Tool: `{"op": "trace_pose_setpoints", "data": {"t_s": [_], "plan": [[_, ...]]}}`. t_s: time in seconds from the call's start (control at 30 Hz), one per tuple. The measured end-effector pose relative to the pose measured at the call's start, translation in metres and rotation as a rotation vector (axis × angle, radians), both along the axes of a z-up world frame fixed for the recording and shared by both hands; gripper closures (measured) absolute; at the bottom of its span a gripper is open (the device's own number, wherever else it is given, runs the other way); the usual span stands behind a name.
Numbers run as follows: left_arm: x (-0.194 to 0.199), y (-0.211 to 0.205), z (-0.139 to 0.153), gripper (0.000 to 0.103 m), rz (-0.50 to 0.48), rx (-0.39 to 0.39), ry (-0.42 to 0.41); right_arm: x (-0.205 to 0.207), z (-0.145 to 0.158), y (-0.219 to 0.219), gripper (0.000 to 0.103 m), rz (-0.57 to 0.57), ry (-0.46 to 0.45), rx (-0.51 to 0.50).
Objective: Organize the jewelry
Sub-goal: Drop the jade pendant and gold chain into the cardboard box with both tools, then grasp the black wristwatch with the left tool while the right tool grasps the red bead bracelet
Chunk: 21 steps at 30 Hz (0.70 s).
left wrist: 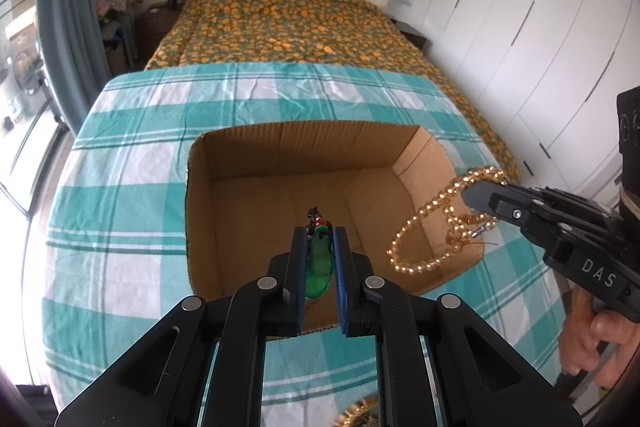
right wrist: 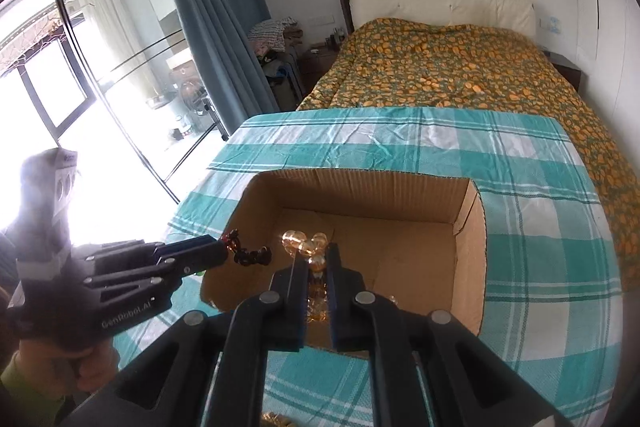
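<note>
We see a cardboard box (left wrist: pixel 316 195) of matt brown corrugated board, its cut rim showing the fluting. Under it lies a checked tablecloth (left wrist: pixel 132 163) of thin woven cloth, creased and matt. The amber bead strand (left wrist: pixel 436 223) looks glassy and translucent, catching highlights; the green pendant (left wrist: pixel 320 263) is glossy and see-through too. Both grippers, left gripper (left wrist: pixel 320 239) and right gripper (right wrist: pixel 316 259), are matt black plastic with shiny metal pivot pins (left wrist: pixel 267 283). The bed quilt (right wrist: pixel 452 67) is soft printed cloth.

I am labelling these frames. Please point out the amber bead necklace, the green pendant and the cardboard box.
amber bead necklace (left wrist: pixel 404 233): left wrist view, hanging bead loop.
green pendant (left wrist: pixel 320 267): left wrist view, green body between the fingers.
cardboard box (right wrist: pixel 360 191): right wrist view, far inner wall.
</note>
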<state>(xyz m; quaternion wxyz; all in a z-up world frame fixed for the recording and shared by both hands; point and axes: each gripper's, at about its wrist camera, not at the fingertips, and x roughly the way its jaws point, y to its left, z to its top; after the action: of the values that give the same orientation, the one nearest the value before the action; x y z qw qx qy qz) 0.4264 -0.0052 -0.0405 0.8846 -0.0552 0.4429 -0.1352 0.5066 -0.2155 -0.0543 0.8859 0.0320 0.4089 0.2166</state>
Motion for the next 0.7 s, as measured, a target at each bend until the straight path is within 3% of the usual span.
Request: {"op": "trace_pose_setpoints", "data": {"t_s": [0.3,0.33,0.37,0.4,0.43,0.47,0.5,0.7], "plan": [[0.015,-0.02,-0.033,0.09,-0.02,0.062,0.045,0.02,-0.051,0.01,0.093,-0.025,0.078,-0.039],[0.014,-0.02,-0.035,0.081,-0.016,0.072,0.043,0.019,-0.053,0.009,0.092,-0.034,0.078,-0.043],[0.013,-0.021,-0.037,0.071,-0.01,0.081,0.044,0.018,-0.055,0.007,0.086,-0.038,0.079,-0.04],[0.011,-0.019,-0.039,0.046,0.001,0.088,0.04,0.017,-0.055,0.006,0.081,-0.04,0.078,-0.036],[0.008,-0.016,-0.039,0.031,0.017,0.094,0.027,0.015,-0.055,0.004,0.069,-0.045,0.073,-0.034],[0.003,-0.014,-0.038,0.028,0.031,0.098,0.014,0.012,-0.054,0.002,0.06,-0.052,0.063,-0.035],[-0.001,-0.012,-0.039,0.028,0.033,0.096,0.008,0.009,-0.054,0.0,0.058,-0.058,0.051,-0.035],[-0.038,0.004,-0.043,0.026,0.022,0.081,-0.007,-0.026,-0.051,-0.015,0.057,-0.059,-0.016,-0.044]]}}
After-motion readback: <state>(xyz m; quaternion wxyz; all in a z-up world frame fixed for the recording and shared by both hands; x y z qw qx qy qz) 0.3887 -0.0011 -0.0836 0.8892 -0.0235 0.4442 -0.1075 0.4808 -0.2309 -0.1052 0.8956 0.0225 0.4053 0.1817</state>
